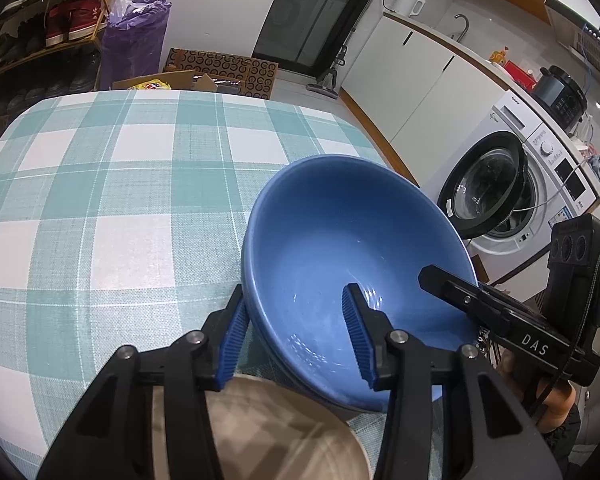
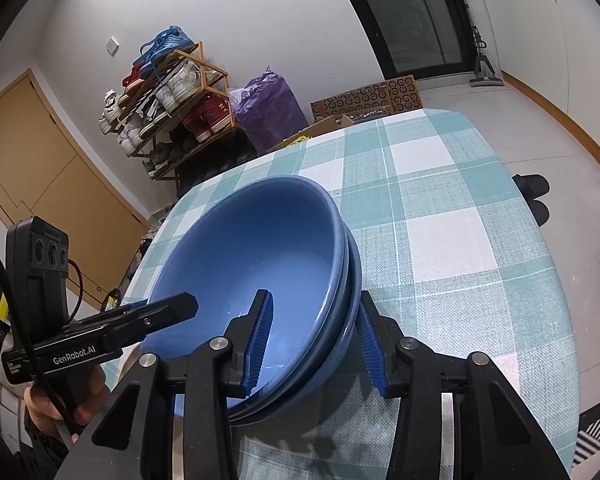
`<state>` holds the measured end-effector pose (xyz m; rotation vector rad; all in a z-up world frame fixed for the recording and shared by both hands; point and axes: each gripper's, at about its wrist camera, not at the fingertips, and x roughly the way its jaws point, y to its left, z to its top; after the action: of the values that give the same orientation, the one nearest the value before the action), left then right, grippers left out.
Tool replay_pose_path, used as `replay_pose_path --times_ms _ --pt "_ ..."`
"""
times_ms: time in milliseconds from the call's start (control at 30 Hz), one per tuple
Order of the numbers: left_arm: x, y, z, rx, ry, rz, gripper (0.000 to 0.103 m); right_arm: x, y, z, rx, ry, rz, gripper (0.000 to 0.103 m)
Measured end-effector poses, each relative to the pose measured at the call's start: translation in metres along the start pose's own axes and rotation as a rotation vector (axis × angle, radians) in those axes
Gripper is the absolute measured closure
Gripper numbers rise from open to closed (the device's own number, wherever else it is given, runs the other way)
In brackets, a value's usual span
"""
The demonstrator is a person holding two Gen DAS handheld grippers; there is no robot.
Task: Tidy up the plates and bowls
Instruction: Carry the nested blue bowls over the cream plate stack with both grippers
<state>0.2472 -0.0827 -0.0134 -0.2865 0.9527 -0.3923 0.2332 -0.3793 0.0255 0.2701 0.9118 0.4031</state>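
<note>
A stack of blue bowls (image 1: 340,240) sits tilted near the front of the checked tablecloth (image 1: 100,200). My left gripper (image 1: 294,292) straddles the stack's left wall, one blue pad outside and one inside, shut on it. My right gripper (image 2: 315,295) straddles the opposite wall of the blue bowls (image 2: 260,248) the same way, its pads against the nested rims. Each gripper shows in the other's view: the right one (image 1: 460,300) and the left one (image 2: 168,312) reach over the rim. A beige plate (image 1: 284,432) lies under the near edge, partly hidden by my left fingers.
The table's right edge (image 2: 532,264) drops to a floor with black slippers (image 2: 532,188). A washing machine (image 1: 496,184) with its door open stands to the right. A shoe rack (image 2: 168,100), a purple bag (image 2: 272,108) and cardboard boxes (image 1: 224,68) stand beyond the far edge.
</note>
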Motion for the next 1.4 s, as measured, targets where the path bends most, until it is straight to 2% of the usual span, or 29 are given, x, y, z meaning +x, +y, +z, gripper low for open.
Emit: replay_pose_path --times_ms 567,1400 --pt "-0.013 -0.011 0.0 0.028 -0.025 0.002 0.057 -0.017 0.002 -0.001 -0.006 -0.027 0.0 0.059" --pt "-0.062 -0.027 -0.011 0.055 -0.082 0.001 0.057 -0.062 0.031 -0.01 -0.031 -0.081 0.011 0.059"
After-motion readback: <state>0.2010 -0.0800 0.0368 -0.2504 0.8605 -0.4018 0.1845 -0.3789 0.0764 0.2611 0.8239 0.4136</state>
